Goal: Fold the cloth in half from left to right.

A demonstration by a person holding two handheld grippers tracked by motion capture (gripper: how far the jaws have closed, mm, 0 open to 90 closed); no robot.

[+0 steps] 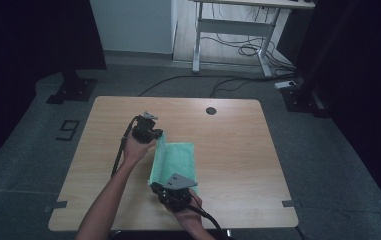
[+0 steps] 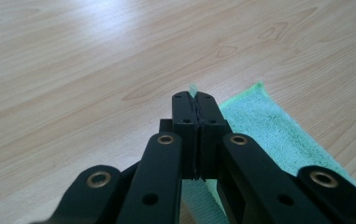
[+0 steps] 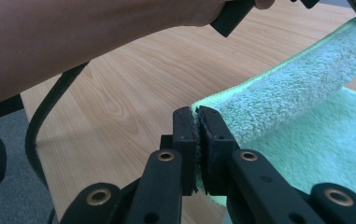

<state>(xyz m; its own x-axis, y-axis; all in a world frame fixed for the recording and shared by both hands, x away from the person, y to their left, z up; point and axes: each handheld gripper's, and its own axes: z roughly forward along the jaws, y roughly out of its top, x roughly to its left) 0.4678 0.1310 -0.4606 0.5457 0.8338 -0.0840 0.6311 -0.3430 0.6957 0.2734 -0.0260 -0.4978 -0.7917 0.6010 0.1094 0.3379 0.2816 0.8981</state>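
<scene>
Green towel (image 1: 174,161) spread near the middle of the wooden worktop (image 1: 238,150), closer to the near edge, with its left edge lifted off the surface. Left gripper (image 1: 154,134) at the towel's far left corner, fingers (image 2: 185,116) pinched together on a sliver of green cloth. Right gripper (image 1: 172,186) at the near left corner, fingers (image 3: 185,133) likewise clamped on the towel's edge, the lifted strip running taut between the two. Rest of the cloth flat on the worktop.
</scene>
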